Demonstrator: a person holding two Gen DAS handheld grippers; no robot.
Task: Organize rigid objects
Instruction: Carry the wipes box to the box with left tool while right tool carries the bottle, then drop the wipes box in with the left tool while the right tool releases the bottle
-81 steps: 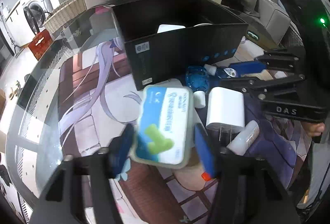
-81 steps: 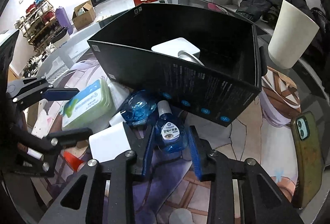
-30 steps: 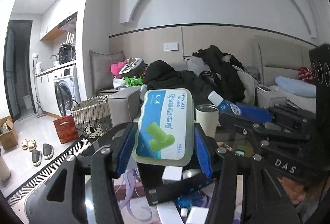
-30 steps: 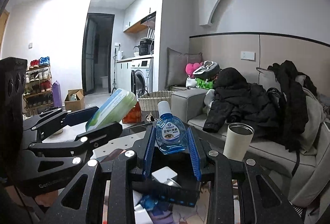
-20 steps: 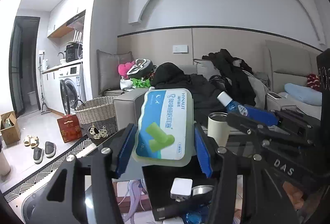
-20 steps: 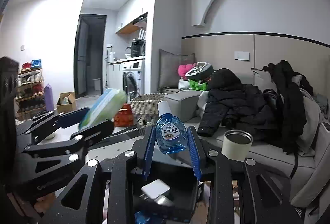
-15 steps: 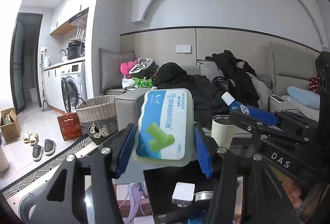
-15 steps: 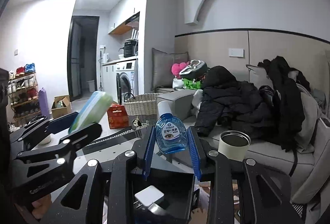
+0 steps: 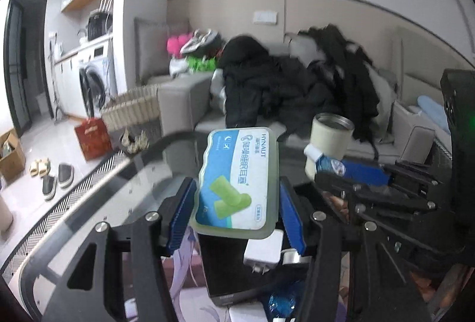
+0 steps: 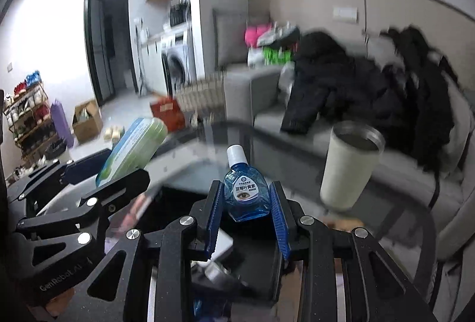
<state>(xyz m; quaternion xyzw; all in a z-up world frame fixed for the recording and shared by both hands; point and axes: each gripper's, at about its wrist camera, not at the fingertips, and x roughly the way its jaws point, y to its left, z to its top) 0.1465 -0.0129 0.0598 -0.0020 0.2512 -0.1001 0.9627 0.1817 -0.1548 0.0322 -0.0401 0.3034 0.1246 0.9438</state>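
My left gripper [image 9: 237, 209] is shut on a green and blue earplug case [image 9: 239, 182], held in the air above the black box [image 9: 231, 283]. The case also shows in the right wrist view [image 10: 133, 150]. My right gripper [image 10: 246, 209] is shut on a blue eye-drop bottle [image 10: 246, 194] with a white cap, held above the same box [image 10: 252, 262]. The bottle shows in the left wrist view [image 9: 326, 163]. A white charger [image 9: 264, 250] and a round metal item lie inside the box.
A cream tumbler [image 10: 350, 164] stands on the glass table [image 9: 89, 203] behind the box. A blue bottle [image 9: 282, 302] lies on the table in front of the box. A sofa with black coats [image 9: 282, 90] is behind the table.
Both grippers lifted their objects from the table to above the box. In the last half second both views tilted downward and moved closer over the box.
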